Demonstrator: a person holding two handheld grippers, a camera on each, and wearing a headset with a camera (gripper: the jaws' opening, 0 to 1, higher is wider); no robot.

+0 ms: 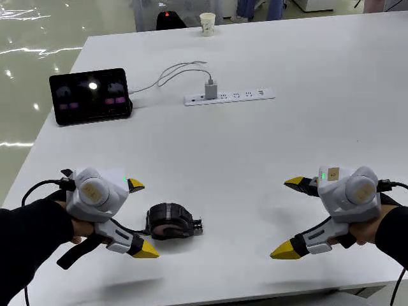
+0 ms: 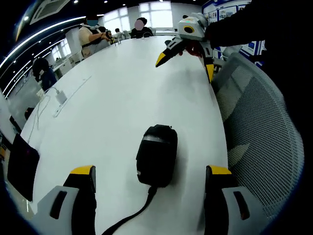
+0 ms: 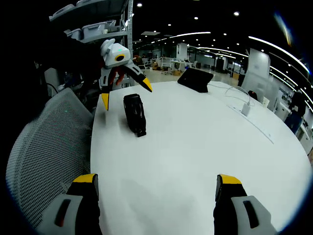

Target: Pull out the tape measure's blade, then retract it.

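Two grippers, both mine, both hovering over the white table (image 1: 287, 140) by its near edge. My left gripper (image 1: 144, 218) sits toward the near left corner with its jaws spread wide, holding nothing. The tape measure (image 1: 169, 221) lies flat on the table just in front of those yellow tips, lined up with the gap between them, and neither jaw touches it. It has a black case, its blade is in, and its small hook end points toward the right gripper. A black strap (image 2: 132, 215) runs from the case back under my left gripper. My right gripper (image 1: 287, 217) is well apart from the tape measure, toward the near right corner, with its jaws spread too and nothing in them. Near the far left edge stands a dark tablet (image 1: 89, 95). A white power strip (image 1: 229, 97) lies mid-table with a charger (image 1: 211, 88) plugged in, its cable looping left. A paper cup (image 1: 207, 24) stands at the far edge. A grey mesh chair (image 2: 254, 122) sits at the near edge.
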